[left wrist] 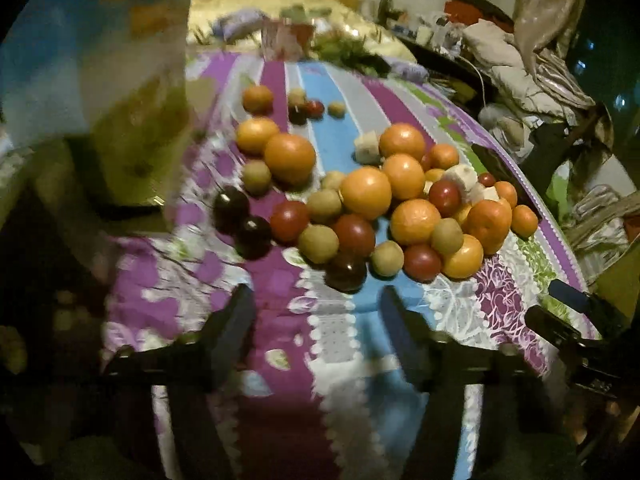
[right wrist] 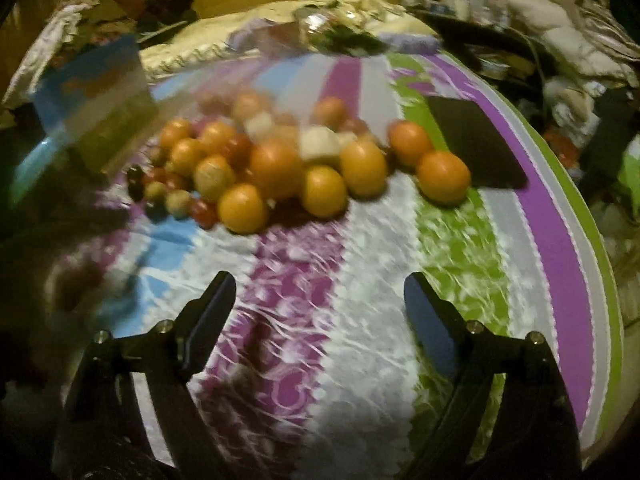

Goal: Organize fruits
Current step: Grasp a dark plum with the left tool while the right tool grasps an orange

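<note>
A heap of fruit lies on the striped bedspread: large oranges, red round fruits, olive-green small fruits, dark plums and pale cut chunks. My left gripper hovers just in front of the heap, open, with only cloth between its fingers. In the right wrist view the same heap appears blurred, further ahead and to the left. My right gripper is open above bare bedspread, holding nothing. It also shows at the right edge of the left wrist view.
A blue and green box stands at the left of the fruit, seen again as the box. A flat black object lies right of the heap. Pillows and clutter fill the far end; clothes pile up beyond the bed's right edge.
</note>
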`<state>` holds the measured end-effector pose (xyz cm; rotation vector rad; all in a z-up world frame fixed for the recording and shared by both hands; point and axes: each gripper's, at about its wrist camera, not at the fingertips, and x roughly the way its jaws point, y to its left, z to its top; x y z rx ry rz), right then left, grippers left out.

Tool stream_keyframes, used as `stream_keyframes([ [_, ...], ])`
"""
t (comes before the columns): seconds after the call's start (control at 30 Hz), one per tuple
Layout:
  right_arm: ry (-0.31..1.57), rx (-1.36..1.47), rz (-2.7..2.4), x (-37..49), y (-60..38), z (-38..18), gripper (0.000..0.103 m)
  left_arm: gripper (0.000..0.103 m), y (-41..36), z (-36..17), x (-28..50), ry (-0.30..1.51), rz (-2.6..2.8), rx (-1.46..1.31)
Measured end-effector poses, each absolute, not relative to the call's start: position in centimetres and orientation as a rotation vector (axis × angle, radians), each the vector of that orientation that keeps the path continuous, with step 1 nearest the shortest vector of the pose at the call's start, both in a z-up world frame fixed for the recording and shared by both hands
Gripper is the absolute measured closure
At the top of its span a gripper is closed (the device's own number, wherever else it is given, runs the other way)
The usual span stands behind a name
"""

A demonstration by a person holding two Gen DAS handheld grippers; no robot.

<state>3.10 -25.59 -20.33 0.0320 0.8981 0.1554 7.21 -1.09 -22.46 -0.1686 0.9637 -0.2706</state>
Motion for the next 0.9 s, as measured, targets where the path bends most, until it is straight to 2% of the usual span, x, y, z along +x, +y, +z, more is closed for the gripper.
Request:
stream_keyframes([
  [0.2,0.913,0.068,0.203,4.1,-25.7,-20.1,0.023,0.056,-2.5,-23.6,8.7,0.985,-0.322,-0.174],
  [0.4,0.923,0.089,0.217,4.3,-26.1,-20.4,0.023,0.056,-4.0,-24.0,9.5,0.981,-0.349,-0.167],
  [0.47,0.915,0.101,0.208,4.4,-26.6,-20.1,0.027,0.056,-4.4,-24.0,9.7,0.973,-0.351,-0.148],
  [0.5,0.912,0.107,0.204,4.3,-27.0,-20.0,0.028,0.059,-4.4,-24.0,9.6,0.968,-0.348,-0.141],
  [0.6,0.898,0.111,0.169,4.5,-28.7,-19.6,0.033,0.077,-4.2,-23.9,9.5,0.967,-0.338,-0.143],
  [0.73,0.907,0.109,0.106,5.9,-31.7,-19.7,0.042,0.077,-3.7,-23.1,9.1,0.951,-0.331,-0.16],
  [0.9,0.917,0.103,0.04,8.6,-34.1,-20.4,0.042,0.077,-3.4,-21.6,9.0,0.926,-0.336,-0.187],
])
